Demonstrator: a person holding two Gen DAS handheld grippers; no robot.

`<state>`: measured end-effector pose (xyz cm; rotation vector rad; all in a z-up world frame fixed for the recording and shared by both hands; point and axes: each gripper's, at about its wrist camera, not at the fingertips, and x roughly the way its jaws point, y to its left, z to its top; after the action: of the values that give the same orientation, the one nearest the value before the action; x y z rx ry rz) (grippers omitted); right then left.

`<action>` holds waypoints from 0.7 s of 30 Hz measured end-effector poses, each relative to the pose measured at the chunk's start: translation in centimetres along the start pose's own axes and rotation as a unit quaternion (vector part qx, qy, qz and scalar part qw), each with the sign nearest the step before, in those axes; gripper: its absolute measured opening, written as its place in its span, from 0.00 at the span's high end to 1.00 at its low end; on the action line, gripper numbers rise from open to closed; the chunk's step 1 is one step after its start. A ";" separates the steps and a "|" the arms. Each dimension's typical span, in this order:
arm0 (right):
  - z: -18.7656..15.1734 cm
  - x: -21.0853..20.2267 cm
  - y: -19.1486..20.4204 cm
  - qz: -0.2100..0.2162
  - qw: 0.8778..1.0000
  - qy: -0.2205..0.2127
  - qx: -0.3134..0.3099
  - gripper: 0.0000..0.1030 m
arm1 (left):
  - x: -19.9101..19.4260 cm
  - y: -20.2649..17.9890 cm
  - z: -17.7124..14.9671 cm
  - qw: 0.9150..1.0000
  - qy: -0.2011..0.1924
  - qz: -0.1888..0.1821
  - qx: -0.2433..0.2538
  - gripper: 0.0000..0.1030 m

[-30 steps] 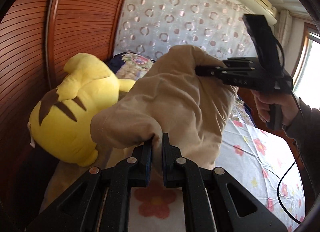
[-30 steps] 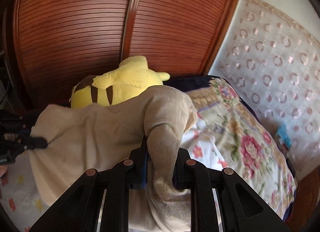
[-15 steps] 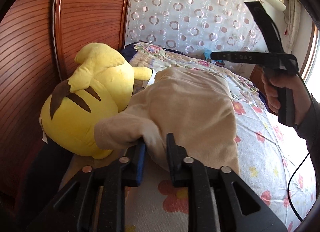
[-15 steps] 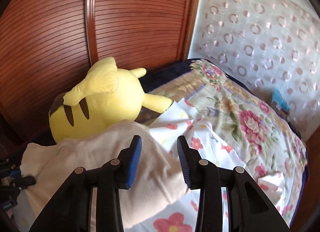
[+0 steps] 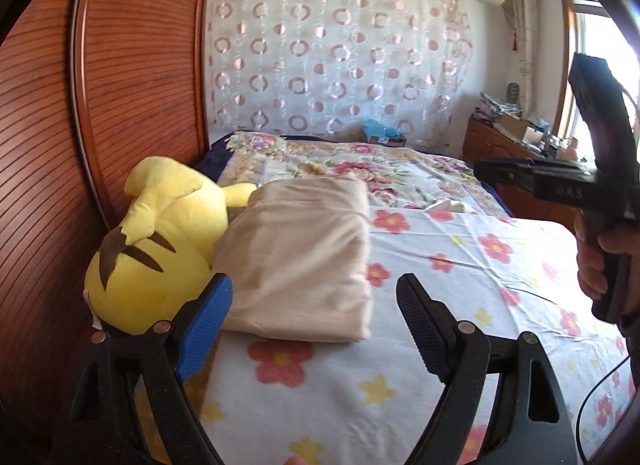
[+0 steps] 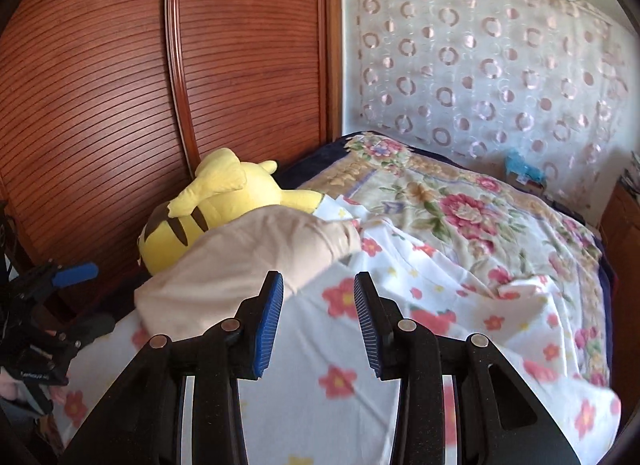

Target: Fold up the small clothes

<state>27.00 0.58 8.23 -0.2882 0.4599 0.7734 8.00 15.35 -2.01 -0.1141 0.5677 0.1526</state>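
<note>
Left hand-held gripper (image 5: pixel 312 321) was spread wide w/ nothing between its fingers, hovering just in front of the near edge of the folded beige garment (image 5: pixel 300 261). One finger carried a blue pad (image 5: pixel 204 329); the other showed black ribbed rubber. Right hand-held gripper (image 6: pixel 318 321) was also parted, moderately, holding nothing, blue pads (image 6: pixel 270 321) on both fingers, its tips just beside the garment's edge, not touching it as far as could be seen.

Garment lay flat on the bed (image 5: pixel 460 265), folded into a rough rectangle, resting on the white sheet w/ red & yellow flowers. Its left side pressed against the yellow plush toy (image 5: pixel 160 241), which lay on its side between the garment and the brown slatted wooden panel (image 5: pixel 120 85). Beyond the garment, further up the bed, a floral quilt (image 6: pixel 460 209) w/ big pink blooms covered the mattress. Behind that hung a sheer curtain (image 5: pixel 340 65) w/ ring pattern.

From the left wrist view, the right gripper's body appeared to the right of the garment, well apart from it, gripped by the person's hand (image 5: pixel 600 261); a black cable (image 5: pixel 592 409) trailed below. A wooden cabinet (image 5: pixel 504 145) w/ clutter stood further right of the garment, by the window.
</note>
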 end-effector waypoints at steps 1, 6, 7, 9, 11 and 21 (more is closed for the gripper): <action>-0.8 -1.3 0.1 -0.006 1.000 -0.004 0.004 0.58 | -0.6 -0.8 0.0 1.000 -0.004 -0.001 0.006 0.18; -5.1 -7.5 1.0 -0.027 0.999 -0.022 0.035 0.42 | -2.8 -3.8 -0.4 0.999 -0.017 -0.029 0.018 0.18; -6.0 -8.7 1.1 -0.035 0.998 -0.023 0.042 0.40 | -3.2 -4.4 -0.5 0.999 -0.019 -0.036 0.022 0.18; -7.3 -10.5 1.4 -0.055 0.997 -0.028 0.056 0.36 | -3.9 -5.7 -0.7 0.998 -0.026 -0.047 0.031 0.18; -8.6 -12.4 1.5 -0.076 0.994 -0.035 0.073 0.31 | -4.7 -7.2 -0.8 0.997 -0.030 -0.057 0.039 0.18; -12.5 -22.3 3.1 -0.161 0.973 -0.086 0.138 0.29 | -8.4 -12.0 0.6 0.993 -0.062 -0.077 0.066 0.18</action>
<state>7.20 -15.92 8.26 -0.0326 0.3402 0.4054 3.43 2.69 3.81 -0.0199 0.4415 -0.0275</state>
